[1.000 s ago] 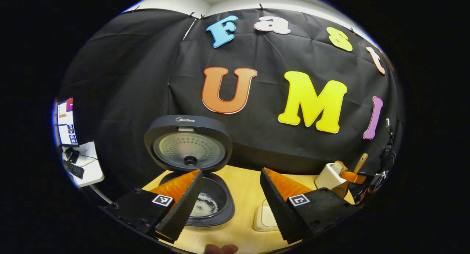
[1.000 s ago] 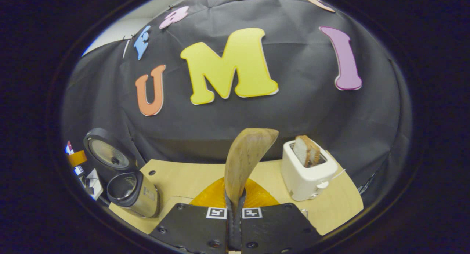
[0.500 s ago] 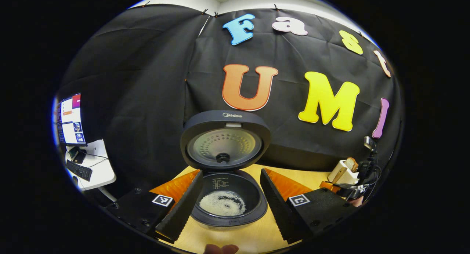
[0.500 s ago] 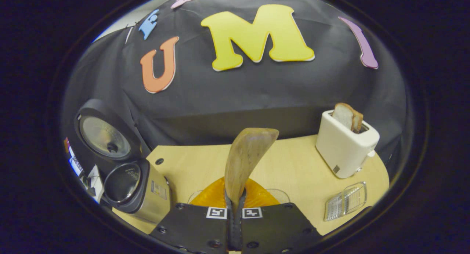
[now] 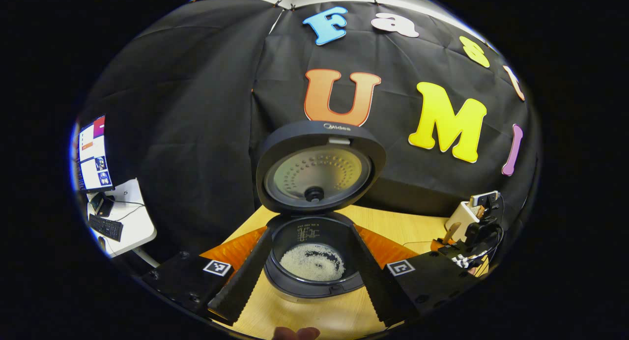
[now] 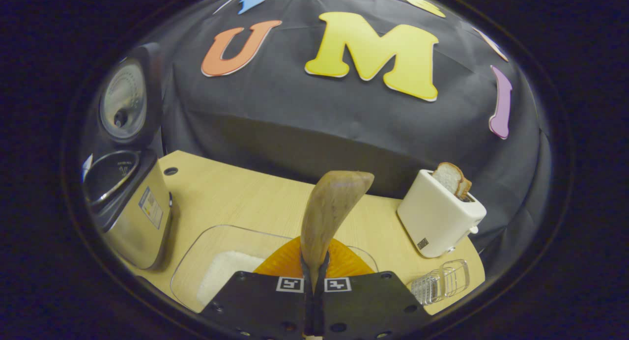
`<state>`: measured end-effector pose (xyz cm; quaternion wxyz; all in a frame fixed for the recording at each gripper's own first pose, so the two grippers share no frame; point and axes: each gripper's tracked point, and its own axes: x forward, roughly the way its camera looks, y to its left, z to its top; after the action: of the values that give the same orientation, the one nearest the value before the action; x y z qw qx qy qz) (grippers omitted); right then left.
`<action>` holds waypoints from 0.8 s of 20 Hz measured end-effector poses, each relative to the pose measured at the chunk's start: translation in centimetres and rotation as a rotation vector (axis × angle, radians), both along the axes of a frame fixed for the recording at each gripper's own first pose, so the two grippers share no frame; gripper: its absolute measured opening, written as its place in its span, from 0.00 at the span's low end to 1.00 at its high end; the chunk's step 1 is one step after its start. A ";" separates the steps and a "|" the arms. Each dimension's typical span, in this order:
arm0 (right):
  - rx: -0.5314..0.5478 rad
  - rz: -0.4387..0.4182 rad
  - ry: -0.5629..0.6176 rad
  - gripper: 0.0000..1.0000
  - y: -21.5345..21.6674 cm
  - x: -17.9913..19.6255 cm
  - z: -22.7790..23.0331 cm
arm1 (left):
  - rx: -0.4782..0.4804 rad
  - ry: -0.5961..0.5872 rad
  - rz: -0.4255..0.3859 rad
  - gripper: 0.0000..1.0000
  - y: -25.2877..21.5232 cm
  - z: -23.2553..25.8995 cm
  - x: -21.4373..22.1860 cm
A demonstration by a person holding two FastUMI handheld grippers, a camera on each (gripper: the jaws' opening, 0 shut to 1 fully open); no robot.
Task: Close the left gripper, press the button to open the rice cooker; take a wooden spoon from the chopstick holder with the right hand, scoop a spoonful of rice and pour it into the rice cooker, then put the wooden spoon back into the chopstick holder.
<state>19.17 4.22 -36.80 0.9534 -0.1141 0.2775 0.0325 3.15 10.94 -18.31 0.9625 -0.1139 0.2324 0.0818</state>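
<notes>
While your right tongs (image 6: 314, 281) clamp the wooden spoon (image 6: 330, 217) above the rice tray (image 6: 216, 261) and your left tongs (image 5: 308, 276) gape wide by the open rice cooker (image 5: 314, 222), dip and scoop next.

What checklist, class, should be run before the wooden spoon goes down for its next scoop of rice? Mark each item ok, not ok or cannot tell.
1. Rice cooker lid stands open: ok.
2. Right gripper shut on the wooden spoon, bowl pointing up: ok.
3. Clear rice tray lies just below the spoon, with white rice inside: ok.
4. Spoon bowl free of leftover rice: cannot tell; its hollow faces away.
5. Left gripper open, fingers either side of the cooker pot in its view, touching nothing: ok.
6. Toaster stands off to the side of the spoon's path: ok.
</notes>
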 end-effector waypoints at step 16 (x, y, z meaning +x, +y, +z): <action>0.595 -0.181 0.204 0.00 5.1 -2.5 -0.4 | 0.009 -0.022 0.039 0.99 1.1 1.0 -2.6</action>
<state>16.68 9.34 -37.20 0.9111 0.1983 0.3592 0.0386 0.58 12.09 -17.35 0.9636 -0.1149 0.2193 0.1004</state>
